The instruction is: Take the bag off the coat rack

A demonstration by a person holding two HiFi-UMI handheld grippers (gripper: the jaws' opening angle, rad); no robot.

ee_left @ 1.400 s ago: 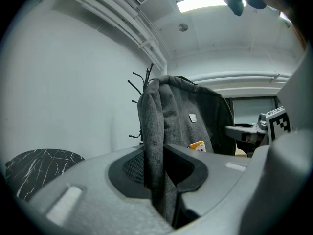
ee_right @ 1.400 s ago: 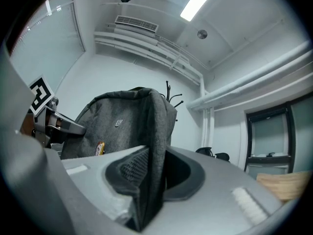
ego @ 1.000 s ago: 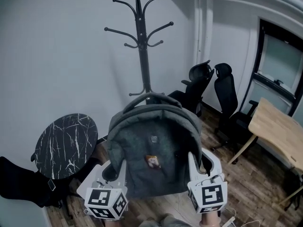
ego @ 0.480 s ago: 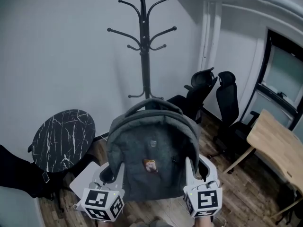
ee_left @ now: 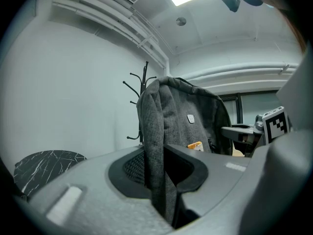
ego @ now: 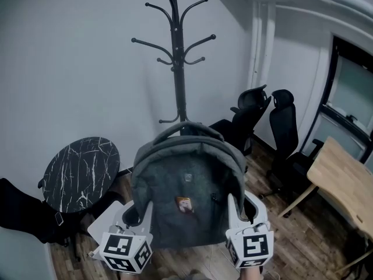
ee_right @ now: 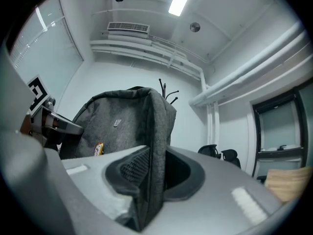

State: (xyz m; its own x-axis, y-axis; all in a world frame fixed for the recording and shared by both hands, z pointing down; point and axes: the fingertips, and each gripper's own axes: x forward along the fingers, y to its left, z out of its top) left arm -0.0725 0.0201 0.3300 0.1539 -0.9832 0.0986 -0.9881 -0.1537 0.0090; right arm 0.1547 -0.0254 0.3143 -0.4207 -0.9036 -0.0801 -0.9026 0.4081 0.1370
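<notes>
white walls close off this corner of the room, where a black coat rack point(ego: 176, 57) stands upright on a wood-plank floor point(ego: 303, 238). i see the grey backpack point(ego: 186, 179) off the rack's hooks. it is held upright in the air in front of the pole and below the hooks, and in the head view its top handle arches across the lower pole. my left gripper point(ego: 139, 210) is clamped on the backpack's left side edge; the left gripper view shows a fold of the felt-like fabric pinched between the two jaws. my right gripper point(ego: 238, 203) is clamped on the opposite side edge in the same way, with the fabric squeezed between its pads. a small orange-and-white tag point(ego: 185, 203) shows on the backpack's front. a round black marble-top table point(ego: 81, 171) sits to the left. two black office chairs point(ego: 284, 121) stand by the wall at right, and a light wooden table point(ego: 344, 179) is near the right edge.
</notes>
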